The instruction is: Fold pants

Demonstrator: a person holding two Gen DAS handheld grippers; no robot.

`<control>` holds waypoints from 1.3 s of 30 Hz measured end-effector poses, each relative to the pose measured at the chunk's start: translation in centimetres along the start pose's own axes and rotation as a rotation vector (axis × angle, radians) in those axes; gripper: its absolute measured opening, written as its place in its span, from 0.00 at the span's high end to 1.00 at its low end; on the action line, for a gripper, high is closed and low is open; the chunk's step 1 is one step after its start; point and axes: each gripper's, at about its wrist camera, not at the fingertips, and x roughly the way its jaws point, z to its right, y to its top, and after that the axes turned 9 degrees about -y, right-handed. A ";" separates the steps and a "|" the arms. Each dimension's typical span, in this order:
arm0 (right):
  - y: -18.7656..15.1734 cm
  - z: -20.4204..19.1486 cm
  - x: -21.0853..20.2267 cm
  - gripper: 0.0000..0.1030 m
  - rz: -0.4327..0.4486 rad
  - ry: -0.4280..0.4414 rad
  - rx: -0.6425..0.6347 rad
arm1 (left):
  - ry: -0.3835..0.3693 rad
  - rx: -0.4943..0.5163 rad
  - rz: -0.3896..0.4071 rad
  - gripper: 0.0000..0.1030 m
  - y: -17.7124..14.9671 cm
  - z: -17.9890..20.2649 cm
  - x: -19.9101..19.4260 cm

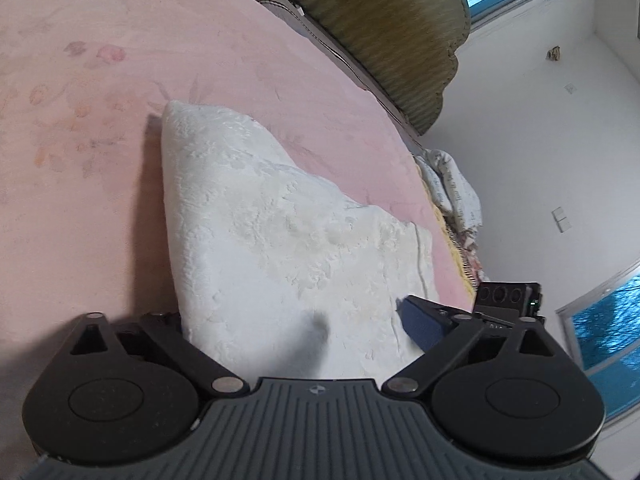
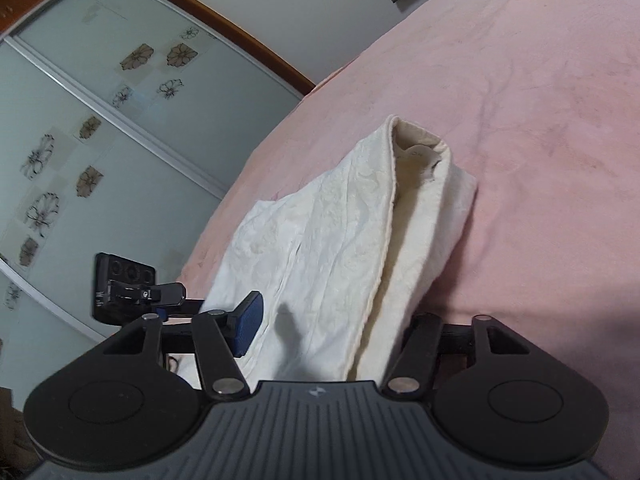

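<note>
Pink bed (image 1: 100,184) carries white pants (image 1: 280,240), already folded compactly (one fold perhaps left); both grippers' fingers straddle it, apart, not clamped.

**White pants, folded on the pink bed**

Before me lie the pants (image 1: 256,216), white with a soft crinkled texture, folded into a thick layered bundle on the pink bedspread (image 1: 80,160). From my right side their stacked cream edges (image 2: 416,208) gape open at the far end.
</note>
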 end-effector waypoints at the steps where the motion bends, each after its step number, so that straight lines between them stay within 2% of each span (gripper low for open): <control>1: -0.1 -0.4 0.3 0.61 0.004 -0.023 0.001 | 0.031 0.026 -0.003 0.36 -0.2 0.5 0.2; 2: -0.2 -0.7 0.1 0.63 0.012 -0.033 0.004 | 0.077 0.058 0.003 0.43 -0.4 0.9 0.2; 4: -0.6 -1.3 -0.4 0.67 0.030 -0.054 -0.001 | 0.142 0.124 0.018 0.63 -0.9 1.6 0.2; 5: -0.7 -1.8 -0.6 0.68 0.040 -0.060 -0.005 | 0.149 0.145 0.033 0.65 -1.1 1.9 0.0; 7: -0.6 -2.8 -0.9 0.73 0.061 -0.059 -0.017 | 0.144 0.175 0.065 0.77 -1.5 2.3 -0.6; 11: 0.0 -5.3 -1.6 0.73 0.092 -0.051 -0.069 | 0.169 0.256 0.117 0.81 -2.0 3.4 -2.2; 16: 1.6 -8.6 -0.2 0.73 0.094 -0.031 -0.150 | 0.256 0.387 0.216 0.82 -2.0 5.3 -4.7; 21: 4.3 -10.7 3.5 0.73 0.113 0.021 -0.178 | 0.346 0.419 0.258 0.81 0.9 5.0 -7.4; 25: 6.6 -10.8 7.4 0.74 0.119 0.033 -0.167 | 0.422 0.427 0.277 0.80 3.4 3.8 -8.2; 27: 7.5 -10.3 9.5 0.74 0.109 0.011 -0.157 | 0.455 0.410 0.275 0.78 4.4 2.5 -8.4; 30: 7.9 -9.2 12.1 0.73 0.071 -0.046 -0.139 | 0.498 0.352 0.225 0.73 5.2 0.0 -7.9; 31: 7.9 -8.9 12.9 0.71 0.053 -0.084 -0.132 | 0.517 0.337 0.214 0.67 5.2 -0.7 -7.5; 32: 7.9 -8.6 13.4 0.65 0.035 -0.122 -0.123 | 0.529 0.328 0.213 0.63 5.2 -1.4 -7.6; 33: 7.7 -8.1 13.5 0.62 0.026 -0.132 -0.107 | 0.533 0.325 0.220 0.52 5.1 -1.7 -7.6; 35: 7.4 -7.0 13.1 0.60 0.022 -0.102 -0.061 | 0.536 0.308 0.227 0.40 5.1 -2.1 -7.8; 37: 6.9 -6.3 12.1 0.56 0.027 -0.108 -0.052 | 0.569 0.300 0.231 0.23 5.2 -2.1 -8.1; 39: 6.2 -6.2 10.7 0.50 0.041 -0.152 -0.074 | 0.611 0.304 0.235 0.17 4.9 -1.9 -8.9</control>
